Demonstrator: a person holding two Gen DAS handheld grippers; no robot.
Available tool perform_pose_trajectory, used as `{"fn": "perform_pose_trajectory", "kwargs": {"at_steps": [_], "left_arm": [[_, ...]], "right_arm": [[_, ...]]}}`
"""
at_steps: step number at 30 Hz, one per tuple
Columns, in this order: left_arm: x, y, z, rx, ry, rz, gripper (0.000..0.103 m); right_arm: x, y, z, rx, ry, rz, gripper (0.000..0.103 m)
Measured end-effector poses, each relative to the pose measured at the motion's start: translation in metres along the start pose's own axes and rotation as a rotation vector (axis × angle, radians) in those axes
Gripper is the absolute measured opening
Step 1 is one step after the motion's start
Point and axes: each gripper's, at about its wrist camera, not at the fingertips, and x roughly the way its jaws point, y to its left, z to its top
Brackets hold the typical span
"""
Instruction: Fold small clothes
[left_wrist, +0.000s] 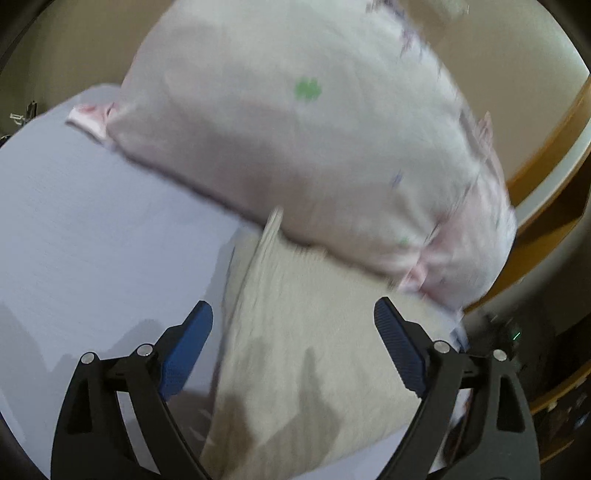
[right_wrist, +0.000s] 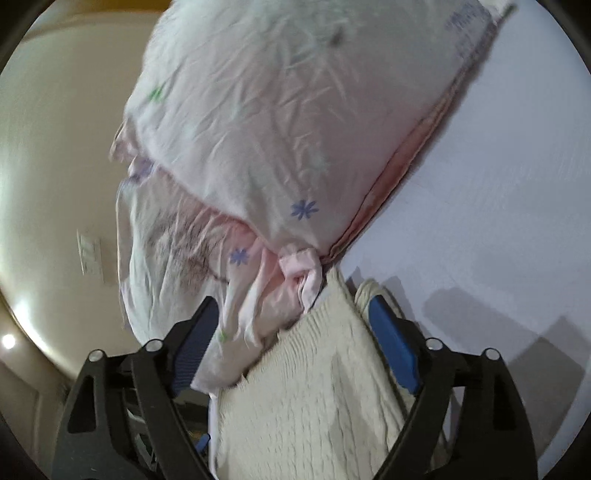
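On my left cam the left gripper (left_wrist: 293, 321) has its blue pads (left_wrist: 192, 347) spread wide w/ nothing pinched btwn them; it hangs over a cream knit garment (left_wrist: 306, 350) lying on the pale lavender surface (left_wrist: 92, 221). Above that, a pink-white printed garment (left_wrist: 303, 147) w/ a green clover mark sits across the far end of the knit one, overlapping its top edge. Pic is motion-blurred so I can't tell fine folds. Wooden trim (left_wrist: 546, 147) shows at the right edge.

Right cam: right gripper (right_wrist: 293, 317) jaws also wide apart, not clamped on anything. The cream knit garment (right_wrist: 314, 387) fills the gap btwn the fingers, and its right edge lies right against the right blue pad (right_wrist: 391, 347); can't tell if the left pad touches cloth. The pink-white printed garment (right_wrist: 258, 129), w/ small blue flower prints and a pink hem, is bunched just beyond the knit one, part draped toward the left finger. Lavender surface (right_wrist: 498, 184) is to the right, beige wall (right_wrist: 55, 166) to the left
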Motion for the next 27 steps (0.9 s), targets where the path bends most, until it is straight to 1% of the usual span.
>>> {"fn": "perform_pose_trajectory", "kwargs": {"at_steps": [1, 4, 5, 6, 7, 8, 10, 11, 12, 13, 14, 16, 18, 19, 20, 21, 22, 23, 24, 25, 26, 27], "left_arm": [[0.005, 0.002, -0.006, 0.005, 0.029, 0.007, 0.089], [0.017, 0.012, -0.022, -0.004, 0.096, 0.031, 0.082], [0.021, 0.013, -0.027, -0.01, 0.114, 0.033, 0.078], [0.019, 0.012, -0.027, 0.003, 0.092, 0.04, 0.075], [0.02, 0.011, -0.03, 0.011, 0.1, 0.035, 0.074], [0.021, 0.009, -0.033, 0.012, 0.094, 0.032, 0.066], [0.021, 0.008, -0.036, -0.019, 0.067, 0.054, 0.053], [0.021, 0.01, -0.038, -0.046, 0.056, 0.061, 0.028], [0.023, 0.016, -0.039, -0.095, 0.083, 0.024, 0.023], [0.023, 0.024, -0.041, -0.187, 0.08, -0.026, 0.022], [0.021, 0.026, -0.039, -0.231, 0.07, -0.065, 0.021], [0.015, 0.013, -0.032, -0.241, 0.044, -0.126, 0.019], [0.008, -0.016, -0.022, -0.189, 0.017, -0.184, 0.018], [0.006, -0.045, -0.016, -0.141, 0.004, -0.237, 0.017], [0.008, -0.064, -0.013, -0.115, 0.004, -0.272, 0.017], [0.012, -0.087, -0.01, -0.082, 0.006, -0.317, 0.016], [0.021, -0.116, -0.009, -0.047, 0.015, -0.377, 0.016], [0.035, -0.146, -0.011, -0.018, 0.037, -0.425, 0.016], [0.048, -0.166, -0.014, 0.0, 0.052, -0.454, 0.016], [0.07, -0.194, -0.021, 0.029, 0.079, -0.492, 0.016], [0.098, -0.222, -0.031, 0.057, 0.113, -0.505, 0.016], [0.129, -0.247, -0.043, 0.079, 0.159, -0.489, 0.016]], "right_arm": [[0.0, 0.003, -0.003, -0.017, 0.015, -0.004, 0.086], [0.002, 0.005, -0.01, -0.038, 0.067, -0.002, 0.086], [0.004, 0.006, -0.013, -0.036, 0.084, 0.002, 0.086], [0.006, 0.007, -0.015, -0.036, 0.097, 0.003, 0.086], [0.008, 0.009, -0.016, -0.038, 0.104, 0.006, 0.086], [0.009, 0.009, -0.017, -0.042, 0.114, 0.014, 0.087], [0.01, 0.008, -0.019, -0.045, 0.128, 0.028, 0.088], [0.009, 0.006, -0.02, -0.044, 0.135, 0.035, 0.088], [0.01, 0.006, -0.021, -0.041, 0.144, 0.041, 0.088], [0.009, 0.005, -0.021, -0.04, 0.151, 0.047, 0.088], [0.008, 0.005, -0.021, -0.041, 0.158, 0.057, 0.088], [0.0, 0.005, -0.019, -0.05, 0.16, 0.071, 0.088], [-0.014, 0.005, -0.014, -0.061, 0.138, 0.088, 0.088], [-0.021, 0.005, -0.012, -0.064, 0.124, 0.093, 0.088], [-0.032, 0.005, -0.009, -0.068, 0.101, 0.1, 0.088], [-0.039, 0.004, -0.006, -0.07, 0.084, 0.102, 0.088], [-0.047, 0.003, -0.004, -0.074, 0.065, 0.099, 0.088], [-0.054, 0.003, -0.002, -0.079, 0.047, 0.093, 0.088], [-0.063, 0.0, 0.001, -0.084, 0.026, 0.081, 0.088], [-0.069, -0.002, 0.002, -0.083, 0.009, 0.063, 0.088], [-0.074, -0.005, 0.003, -0.076, -0.01, 0.043, 0.088], [-0.079, -0.008, 0.005, -0.063, -0.03, 0.028, 0.088]]}}
